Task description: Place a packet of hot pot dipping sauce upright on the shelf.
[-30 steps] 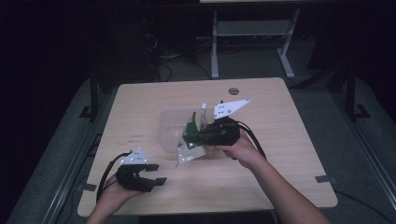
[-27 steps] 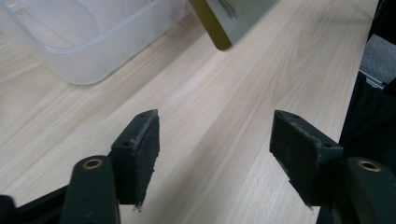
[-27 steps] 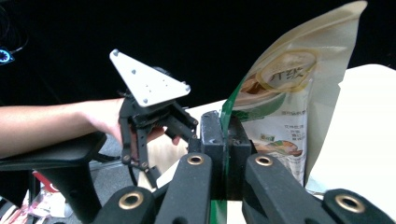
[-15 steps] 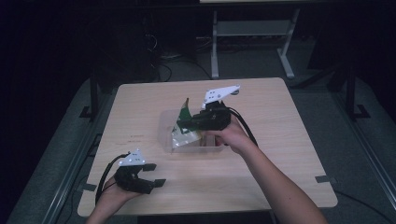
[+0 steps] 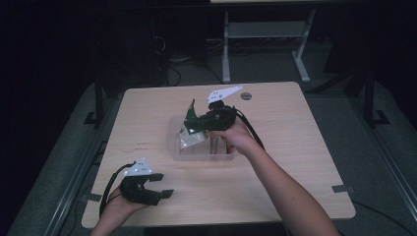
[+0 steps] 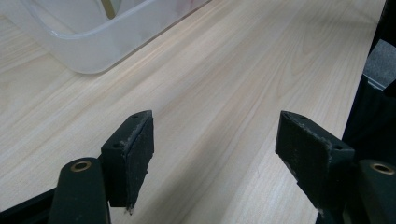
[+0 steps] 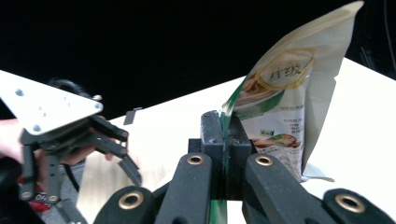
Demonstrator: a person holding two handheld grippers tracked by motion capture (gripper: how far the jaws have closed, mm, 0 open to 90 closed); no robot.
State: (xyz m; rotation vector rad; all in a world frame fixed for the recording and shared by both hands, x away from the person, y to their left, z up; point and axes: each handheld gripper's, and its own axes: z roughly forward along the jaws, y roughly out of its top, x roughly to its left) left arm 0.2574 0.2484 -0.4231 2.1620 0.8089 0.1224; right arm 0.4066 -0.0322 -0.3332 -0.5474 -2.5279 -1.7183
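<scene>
The green-and-white snack packet [image 7: 275, 116] hangs over the clear plastic tub [image 5: 184, 155] at mid tabletop [image 5: 295, 128], its edge pinched between the closed jaws of the right gripper [image 7: 225, 140]. The left gripper [image 6: 215, 149] rests near the tabletop's front-left corner, well apart from the tub, its jaws spread with nothing between them after just opening wider

So the clear bin [image 5: 204, 147] sits about mid tabletop [image 5: 295, 162]. The snack pouch [image 5: 193, 123] hangs over the bin's back-left part, pinched in the right gripper [image 5: 209, 120]. The left gripper [image 5: 157, 184] is near the front-left corner.
</scene>
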